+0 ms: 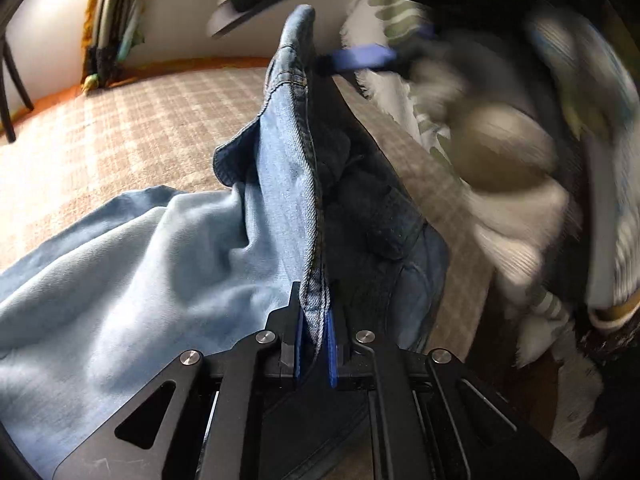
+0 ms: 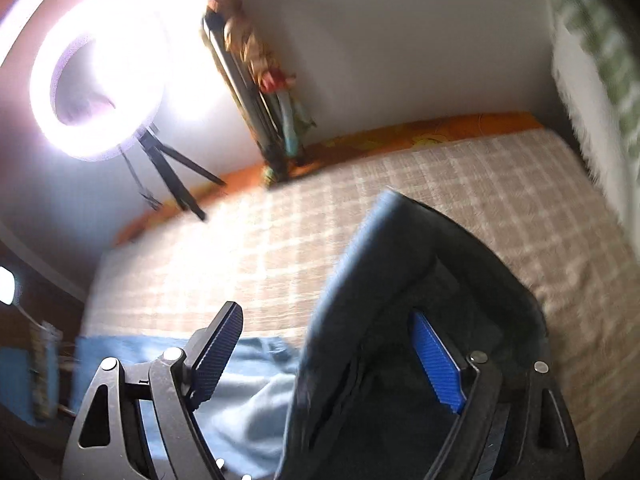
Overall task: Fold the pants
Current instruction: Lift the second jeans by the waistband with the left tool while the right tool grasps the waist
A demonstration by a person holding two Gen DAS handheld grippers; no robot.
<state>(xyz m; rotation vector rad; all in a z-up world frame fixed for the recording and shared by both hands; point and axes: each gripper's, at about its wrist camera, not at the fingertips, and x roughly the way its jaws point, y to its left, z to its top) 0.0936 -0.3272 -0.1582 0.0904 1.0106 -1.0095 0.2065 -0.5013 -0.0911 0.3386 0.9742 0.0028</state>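
The blue denim pants [image 1: 140, 280] lie spread over a checked bed cover. My left gripper [image 1: 316, 304] is shut on a hemmed edge of the pants, and that edge [image 1: 296, 120] stands up in a ridge running away from the jaws. A blurred blue pad [image 1: 360, 58] of the other gripper shows beside the far end of the ridge. In the right wrist view my right gripper [image 2: 324, 312] stands open, with a dark fold of the pants [image 2: 380, 260] rising between its jaws. The fold covers most of the right finger, and the left finger [image 2: 220, 344] is clear of the cloth.
The checked bed cover [image 2: 400, 200] reaches back to an orange sheet edge [image 2: 440, 132] along the wall. A lit ring light [image 2: 96, 76] stands on a tripod at the left. A long bundle [image 2: 260, 80] leans on the wall. Blurred leaf-patterned cloth [image 1: 400, 16] fills the right.
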